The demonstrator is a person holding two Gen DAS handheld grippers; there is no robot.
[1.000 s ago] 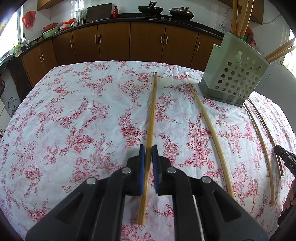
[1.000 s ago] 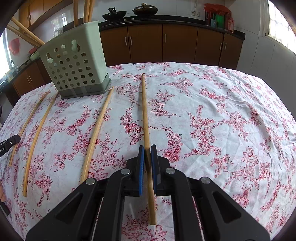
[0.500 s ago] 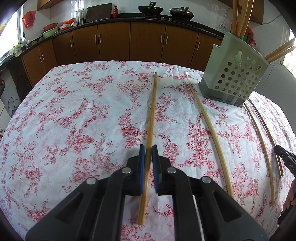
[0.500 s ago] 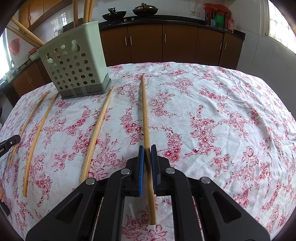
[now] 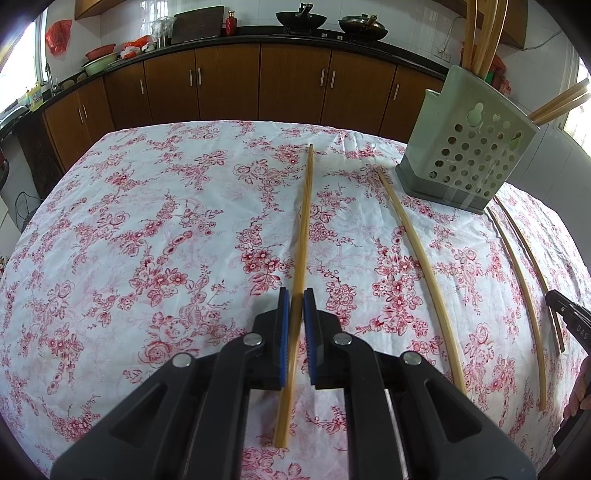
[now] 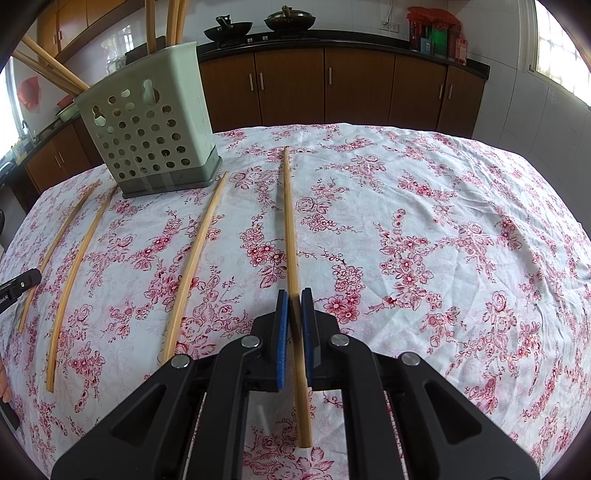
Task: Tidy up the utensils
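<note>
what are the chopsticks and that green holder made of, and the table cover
Chopsticks: likely bamboo or wood, tan, matte, faint lengthwise grain.
Green holder: looks like moulded plastic, pale and smooth, with punched round holes.
Table cover: thin woven fabric, white with red floral print; fine creases show it.

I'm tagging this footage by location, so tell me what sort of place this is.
Most likely a home kitchen. Woks sit on a dark counter above brown cabinets, and a table with a floral cloth holds a perforated green utensil holder with chopsticks lying beside it.

Chopsticks [image 5: 417, 254] beside holder [image 5: 469, 155] on tablecloth [image 5: 147, 221]
</note>
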